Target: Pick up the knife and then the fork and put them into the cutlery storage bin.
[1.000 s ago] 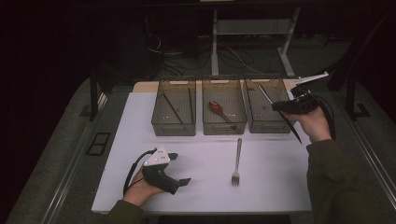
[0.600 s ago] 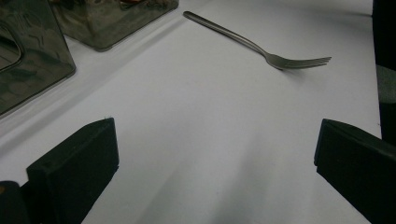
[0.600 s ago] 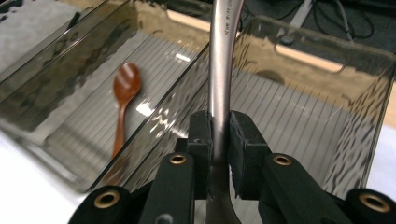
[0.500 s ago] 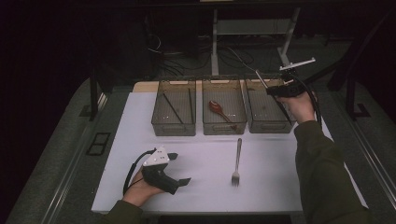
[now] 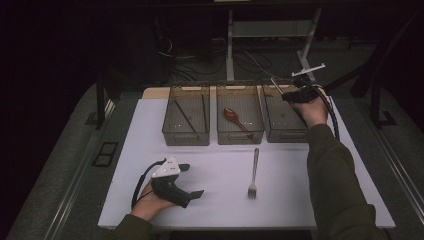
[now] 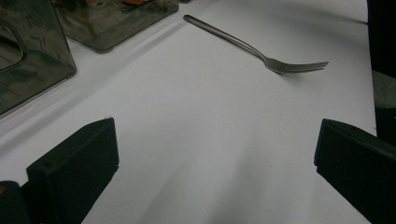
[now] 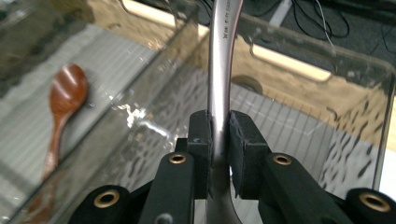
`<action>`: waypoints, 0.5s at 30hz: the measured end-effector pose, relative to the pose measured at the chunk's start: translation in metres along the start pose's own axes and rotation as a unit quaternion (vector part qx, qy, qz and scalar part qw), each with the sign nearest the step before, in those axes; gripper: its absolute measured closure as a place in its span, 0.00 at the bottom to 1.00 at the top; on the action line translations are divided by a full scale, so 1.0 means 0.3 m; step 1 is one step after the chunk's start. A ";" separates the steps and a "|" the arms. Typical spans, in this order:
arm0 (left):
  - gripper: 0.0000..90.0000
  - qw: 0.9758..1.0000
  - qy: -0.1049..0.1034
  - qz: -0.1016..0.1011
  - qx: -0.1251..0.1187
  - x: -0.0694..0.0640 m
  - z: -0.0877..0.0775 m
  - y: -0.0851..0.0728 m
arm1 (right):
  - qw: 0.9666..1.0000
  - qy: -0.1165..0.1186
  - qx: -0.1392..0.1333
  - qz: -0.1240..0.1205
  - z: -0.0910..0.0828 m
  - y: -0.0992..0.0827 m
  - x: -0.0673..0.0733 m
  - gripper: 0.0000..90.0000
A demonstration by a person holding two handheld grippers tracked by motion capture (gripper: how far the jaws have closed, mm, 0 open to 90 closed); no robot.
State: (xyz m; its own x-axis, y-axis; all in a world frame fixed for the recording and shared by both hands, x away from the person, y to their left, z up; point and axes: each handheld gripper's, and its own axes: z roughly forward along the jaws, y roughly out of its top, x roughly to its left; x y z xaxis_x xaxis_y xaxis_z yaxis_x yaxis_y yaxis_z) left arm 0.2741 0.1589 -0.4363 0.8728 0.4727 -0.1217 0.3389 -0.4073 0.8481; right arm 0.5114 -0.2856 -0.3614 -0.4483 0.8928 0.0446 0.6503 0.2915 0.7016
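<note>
The right tongs [image 7: 219,140] have swung left over the far-right clear plastic bin [image 5: 285,117], clamping a silver metal utensil handle [image 7: 219,70]; lowering before release seems wise. Left tongs [image 5: 192,181] rest wide on the white surface [image 5: 300,200].

The steel utensil [image 7: 219,70] is a slim piece of cutlery with a long, smooth, silver handle that carries small stamped letters. Its working end is hidden, so I cannot tell which kind of cutlery it is. It is clamped between the two black pads of the right tongs [image 7: 218,140], which press on its narrow neck from both sides. The handle rises away from the pads, tilted a little. In the high view the utensil [image 5: 276,85] is in the air above the right bin [image 5: 285,131], the clear plastic container at the right of the row on the counter.
</note>
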 end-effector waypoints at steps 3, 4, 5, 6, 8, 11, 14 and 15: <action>0.00 1.000 -0.001 0.001 0.002 0.000 0.000 0.001 | 1.000 0.001 0.015 0.004 0.023 -0.018 -0.004 0.88; 0.00 1.000 0.000 0.001 0.001 -0.001 0.001 0.001 | 1.000 -0.003 0.022 0.004 0.032 -0.024 -0.003 0.90; 0.00 1.000 -0.001 0.001 0.002 -0.001 0.001 0.001 | 1.000 -0.004 0.027 0.008 0.037 -0.031 -0.005 0.91; 0.00 1.000 -0.001 0.001 0.002 -0.002 0.002 0.001 | 1.000 0.001 0.028 0.012 0.041 -0.037 -0.009 0.99; 0.00 1.000 -0.001 0.001 0.002 -0.002 0.002 0.001 | 0.999 0.014 0.017 0.025 0.034 -0.049 -0.010 0.99; 0.00 1.000 -0.001 0.002 0.002 -0.004 0.002 0.002 | 0.999 0.008 0.037 0.007 0.037 -0.063 -0.002 0.97; 0.00 1.000 -0.002 0.004 0.003 -0.006 0.003 0.002 | 0.999 0.018 0.032 0.011 0.026 -0.078 0.002 0.93; 0.00 1.000 -0.002 0.005 0.004 -0.005 0.004 0.002 | 0.999 0.020 0.033 0.010 0.019 -0.082 0.005 0.91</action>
State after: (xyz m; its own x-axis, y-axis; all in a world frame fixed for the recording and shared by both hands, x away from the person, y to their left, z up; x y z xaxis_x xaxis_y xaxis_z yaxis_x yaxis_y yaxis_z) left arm 0.2733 0.1570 -0.4361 0.8774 0.4654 -0.1162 0.3339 -0.4186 0.8446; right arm 0.4982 -0.2894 -0.3827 -0.4578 0.8847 0.0882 0.6976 0.2959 0.6525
